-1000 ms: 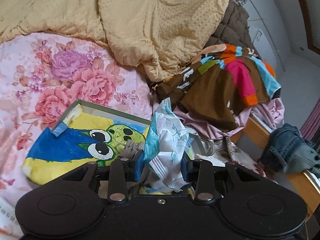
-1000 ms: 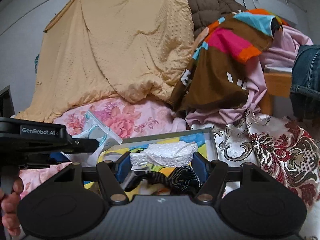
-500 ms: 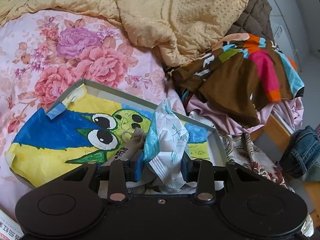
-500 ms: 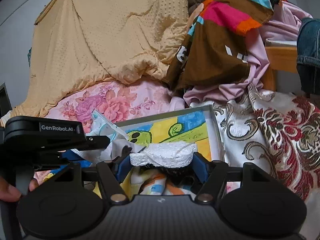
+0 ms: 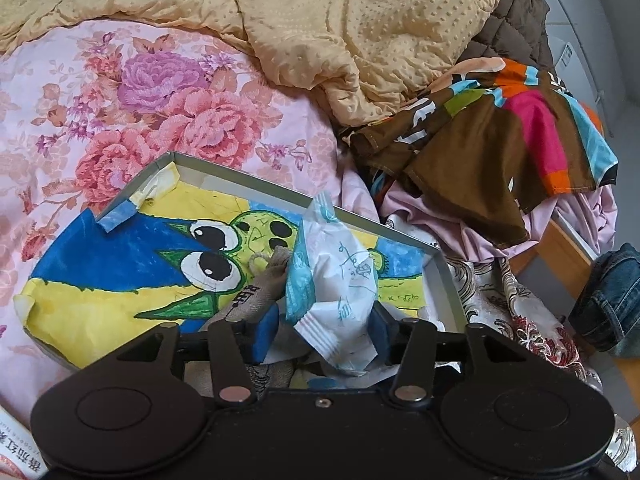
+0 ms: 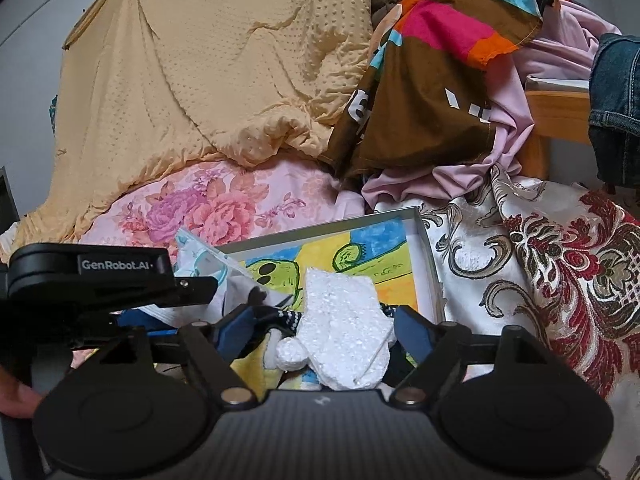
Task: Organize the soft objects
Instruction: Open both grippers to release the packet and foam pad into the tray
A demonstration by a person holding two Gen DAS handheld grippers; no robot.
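Observation:
A grey tray [image 5: 244,182] lined with a blue, yellow and green cartoon drawing lies on the bed; it also shows in the right wrist view [image 6: 424,248]. My left gripper [image 5: 324,326] is shut on a white and blue tissue pack [image 5: 336,276] just above the tray's near part. A beige burlap pouch [image 5: 260,284] lies in the tray under it. My right gripper [image 6: 320,328] stands open around a white foam piece [image 6: 340,324] that tilts over the tray; its jaws are apart from the foam. A dark knitted item [image 6: 280,316] lies beneath.
A yellow dotted quilt [image 5: 340,32] is heaped at the back. A brown multicoloured garment [image 5: 500,132] and pink cloth [image 6: 500,160] are piled to the right. A red and white brocade cloth [image 6: 540,264] lies right of the tray. Jeans [image 5: 612,300] hang at the far right.
Both grippers have moved forward and down over the tray. The right jaws have spread and the foam piece has tipped from flat to tilted. The left gripper still holds the tissue pack.

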